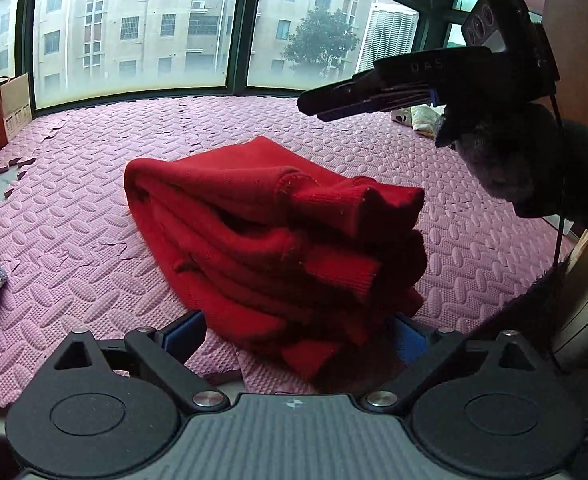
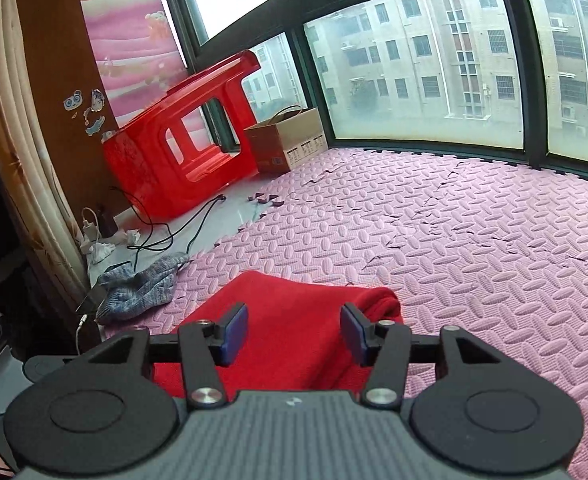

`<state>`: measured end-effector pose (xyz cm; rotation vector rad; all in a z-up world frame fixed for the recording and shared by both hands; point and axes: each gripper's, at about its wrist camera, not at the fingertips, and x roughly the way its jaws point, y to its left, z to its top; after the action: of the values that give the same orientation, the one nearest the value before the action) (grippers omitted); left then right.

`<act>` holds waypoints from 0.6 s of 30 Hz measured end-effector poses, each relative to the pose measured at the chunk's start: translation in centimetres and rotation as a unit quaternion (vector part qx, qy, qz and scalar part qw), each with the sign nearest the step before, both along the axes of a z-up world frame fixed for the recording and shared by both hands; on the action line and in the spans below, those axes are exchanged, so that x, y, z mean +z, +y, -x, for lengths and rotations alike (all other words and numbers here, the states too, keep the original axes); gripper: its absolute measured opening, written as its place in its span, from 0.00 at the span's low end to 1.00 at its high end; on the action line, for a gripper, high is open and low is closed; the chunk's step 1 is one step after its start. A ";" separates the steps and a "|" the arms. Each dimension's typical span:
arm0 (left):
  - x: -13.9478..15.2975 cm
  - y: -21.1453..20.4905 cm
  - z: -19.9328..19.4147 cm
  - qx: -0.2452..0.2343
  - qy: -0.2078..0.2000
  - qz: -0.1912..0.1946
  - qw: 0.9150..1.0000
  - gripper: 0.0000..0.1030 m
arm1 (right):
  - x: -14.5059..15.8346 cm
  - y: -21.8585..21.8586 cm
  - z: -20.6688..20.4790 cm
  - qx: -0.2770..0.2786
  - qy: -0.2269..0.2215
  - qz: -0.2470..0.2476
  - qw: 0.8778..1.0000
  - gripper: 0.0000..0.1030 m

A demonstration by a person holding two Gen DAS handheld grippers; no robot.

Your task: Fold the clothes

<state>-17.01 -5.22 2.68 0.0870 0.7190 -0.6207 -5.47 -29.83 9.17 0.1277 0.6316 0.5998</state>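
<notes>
Red ribbed-knit sweater (image 1: pixel 270 236), thickly folded, on embossed pink foam mat (image 1: pixel 94 216)

Red stool (image 2: pixel 182 136) on side, cardboard box (image 2: pixel 288 140) beside; pink foam mat (image 2: pixel 473 240).

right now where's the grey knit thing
In the right wrist view the grey knit garment lies crumpled at the left edge of the pink foam mat, just left of the red sweater and near the black cables below the red stool.
</notes>
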 end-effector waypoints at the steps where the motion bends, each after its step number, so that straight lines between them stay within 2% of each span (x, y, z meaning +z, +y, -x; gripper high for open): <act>1: -0.1 0.1 0.0 0.004 -0.003 -0.006 1.000 0.96 | -0.1 -0.2 -0.6 -0.009 0.004 0.001 1.000 0.52; 10: 0.0 2.4 -1.4 0.056 -0.007 -0.018 0.998 0.96 | -2.4 -1.5 -6.0 -0.064 0.053 -0.006 0.997 0.53; 14: 0.0 4.5 -2.7 0.103 -0.001 -0.019 0.995 0.96 | -3.3 -1.2 -8.1 -0.071 0.069 -0.007 0.995 0.53; 18: 0.2 6.5 -4.7 0.157 -0.001 -0.023 0.987 0.96 | -4.5 -1.2 -10.3 -0.082 0.093 -0.019 0.992 0.52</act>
<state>-12.31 1.28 2.86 0.0158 0.7272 -0.3018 4.87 -31.05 4.63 0.2706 0.7829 0.4445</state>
